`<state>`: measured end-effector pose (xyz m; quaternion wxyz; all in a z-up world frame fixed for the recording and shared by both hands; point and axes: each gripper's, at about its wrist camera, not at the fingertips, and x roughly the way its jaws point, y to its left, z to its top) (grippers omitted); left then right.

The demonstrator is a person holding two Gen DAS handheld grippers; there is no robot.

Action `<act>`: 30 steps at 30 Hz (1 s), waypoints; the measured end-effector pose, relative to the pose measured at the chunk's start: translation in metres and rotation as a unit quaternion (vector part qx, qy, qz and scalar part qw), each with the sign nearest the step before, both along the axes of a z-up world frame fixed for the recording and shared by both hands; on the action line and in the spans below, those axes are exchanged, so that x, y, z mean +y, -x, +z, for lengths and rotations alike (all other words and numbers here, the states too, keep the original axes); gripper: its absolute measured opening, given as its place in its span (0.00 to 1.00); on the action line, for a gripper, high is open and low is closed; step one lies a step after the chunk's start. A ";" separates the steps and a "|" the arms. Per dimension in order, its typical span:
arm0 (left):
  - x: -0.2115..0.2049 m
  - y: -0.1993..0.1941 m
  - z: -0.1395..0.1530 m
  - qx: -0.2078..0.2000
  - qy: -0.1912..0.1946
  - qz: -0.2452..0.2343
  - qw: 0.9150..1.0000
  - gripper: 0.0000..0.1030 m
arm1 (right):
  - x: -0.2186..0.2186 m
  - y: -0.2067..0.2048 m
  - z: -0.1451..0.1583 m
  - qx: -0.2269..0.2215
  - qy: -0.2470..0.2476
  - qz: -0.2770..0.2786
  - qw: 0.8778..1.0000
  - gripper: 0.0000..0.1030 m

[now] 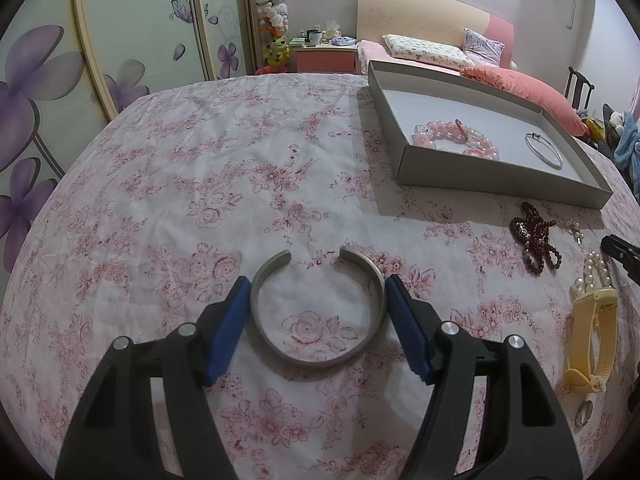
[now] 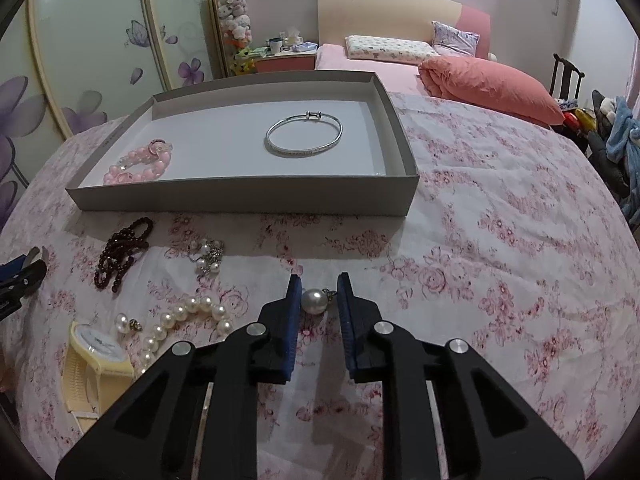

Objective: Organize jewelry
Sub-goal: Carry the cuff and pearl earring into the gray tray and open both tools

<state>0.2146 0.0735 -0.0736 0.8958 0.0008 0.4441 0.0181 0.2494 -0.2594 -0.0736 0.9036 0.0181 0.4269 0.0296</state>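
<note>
Done: the grey box [image 2: 240, 196] already holds your pink bead bracelet [image 2: 138, 166] and thin silver bangle [image 2: 304, 136].
Left gripper [image 1: 318, 312]: you clasp the open silver cuff [image 1: 316, 308], in front of the box.
Right gripper [image 2: 319, 300]: you pinch a pearl earring [image 2: 314, 301], also in front.
Left: dark bead string [image 2: 120, 252], pearl strand [image 2: 188, 320], yellow watch [image 2: 96, 356], all outside the box.

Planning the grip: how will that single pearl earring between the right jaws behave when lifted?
The pearl earring looks round and glossy, so it may slip or roll from the blue pads. It seems small and light. Its metal fitting beside the pearl could snag the floral cloth.
</note>
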 end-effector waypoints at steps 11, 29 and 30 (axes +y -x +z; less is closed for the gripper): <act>-0.004 0.009 0.004 -0.015 0.025 -0.005 1.000 0.64 | 0.002 0.040 0.039 -0.108 -0.022 -0.008 0.994 0.19; -0.067 0.099 0.080 -0.266 -0.015 -0.044 0.963 0.64 | 0.034 0.101 0.082 -0.302 -0.003 0.006 0.953 0.19; -0.070 0.103 0.083 -0.276 -0.017 -0.045 0.960 0.64 | 0.034 0.103 0.083 -0.308 -0.003 0.006 0.951 0.19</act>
